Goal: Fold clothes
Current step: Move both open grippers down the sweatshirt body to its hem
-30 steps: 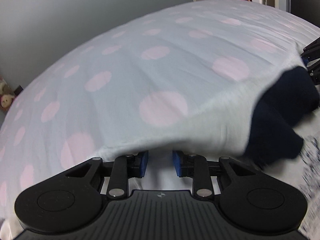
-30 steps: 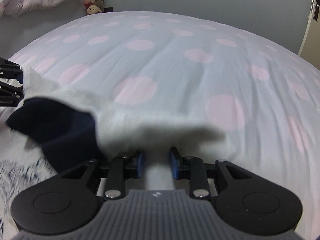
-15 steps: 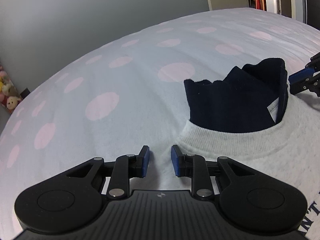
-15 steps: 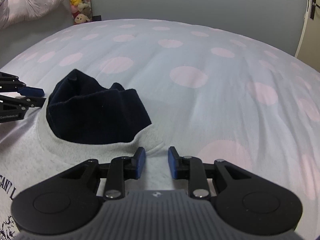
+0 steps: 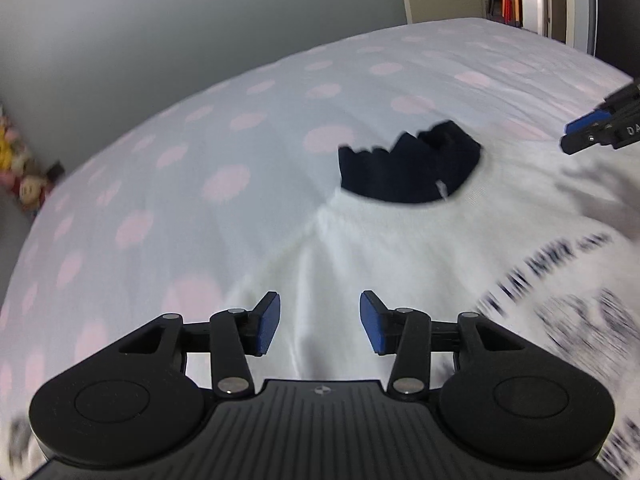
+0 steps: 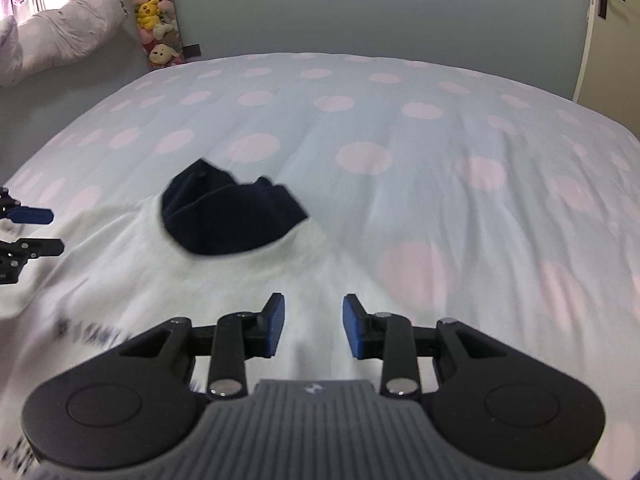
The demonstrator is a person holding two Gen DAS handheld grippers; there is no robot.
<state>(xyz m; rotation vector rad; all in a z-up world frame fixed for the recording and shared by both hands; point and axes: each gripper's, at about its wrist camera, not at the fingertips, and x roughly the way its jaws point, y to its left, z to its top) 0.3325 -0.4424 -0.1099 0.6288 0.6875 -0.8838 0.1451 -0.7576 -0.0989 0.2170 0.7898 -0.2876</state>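
A white sweatshirt (image 5: 400,240) with dark print lies flat on the bed, and a navy garment (image 5: 408,168) pokes out of its neck hole. The right wrist view shows the same sweatshirt (image 6: 120,272) and navy garment (image 6: 228,216). My left gripper (image 5: 320,322) hovers above the sweatshirt's shoulder, its jaws opening with nothing between the blue pads. Above the other shoulder my right gripper (image 6: 312,326) does the same, jaws opening and empty. Each gripper also shows at the edge of the other's view.
The bed (image 6: 400,140) carries a pale blue cover with pink dots. Plush toys (image 6: 160,28) hang in the far corner beside a rolled pink duvet (image 6: 60,36). A grey wall runs behind, with a door (image 6: 608,32) at the right.
Both grippers let go of the sweatshirt's top edge, which dropped flat on the bed. They then rose and drew back, and their jaws widened.
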